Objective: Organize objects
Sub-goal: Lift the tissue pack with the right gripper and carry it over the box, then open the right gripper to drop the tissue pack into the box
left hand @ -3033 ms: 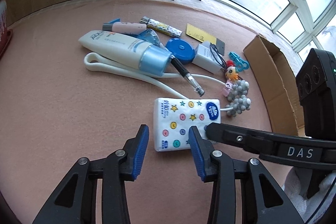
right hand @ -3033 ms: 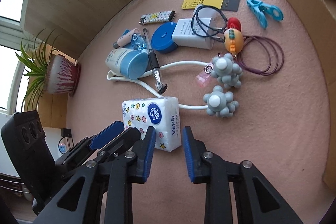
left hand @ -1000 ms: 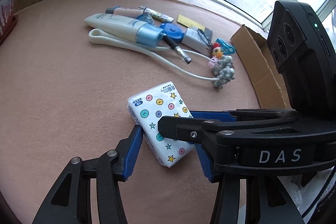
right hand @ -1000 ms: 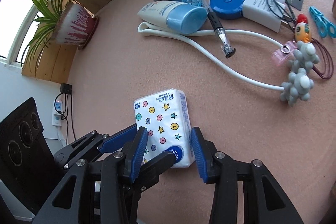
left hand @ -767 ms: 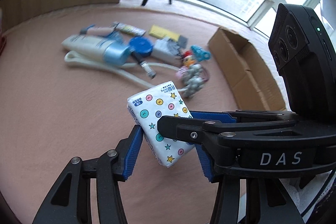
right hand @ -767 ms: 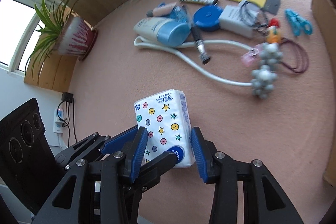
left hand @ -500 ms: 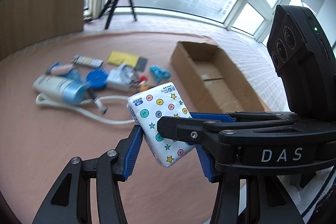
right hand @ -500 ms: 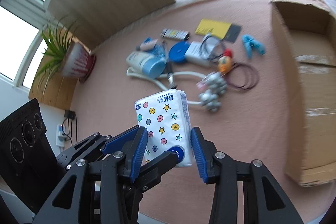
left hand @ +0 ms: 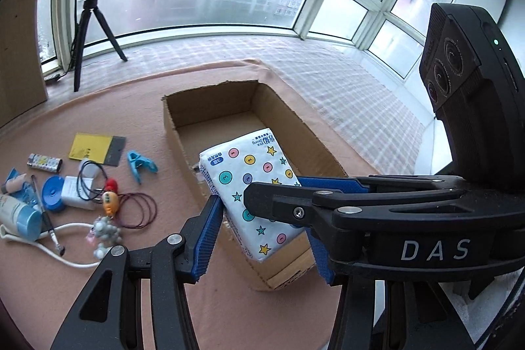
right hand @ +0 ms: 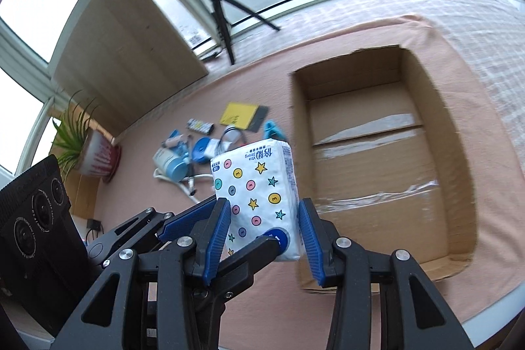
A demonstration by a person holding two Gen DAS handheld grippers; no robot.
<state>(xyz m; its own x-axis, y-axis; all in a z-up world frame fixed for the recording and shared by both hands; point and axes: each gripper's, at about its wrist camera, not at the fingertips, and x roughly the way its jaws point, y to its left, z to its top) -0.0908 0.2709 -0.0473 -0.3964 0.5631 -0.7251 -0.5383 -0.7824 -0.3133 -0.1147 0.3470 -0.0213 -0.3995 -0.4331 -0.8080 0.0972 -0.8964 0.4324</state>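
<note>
Both grippers hold the same tissue pack (left hand: 251, 189) in the air, above the open cardboard box (left hand: 216, 102) and its near-left corner. The left gripper (left hand: 262, 238) has its blue fingers (left hand: 206, 235) about half apart, pressed on the two long sides of the pack. The right gripper (right hand: 264, 235) crosses it and clamps the pack's narrower width between its own fingers (right hand: 218, 233). The pack is tilted, not touching the box. On the pink surface (left hand: 82, 277), left of the box, lie the other things — a blue clip (left hand: 141, 164), a yellow card (left hand: 90, 146), a round blue tape measure (left hand: 54, 192) and a lotion tube (left hand: 18, 217).
</note>
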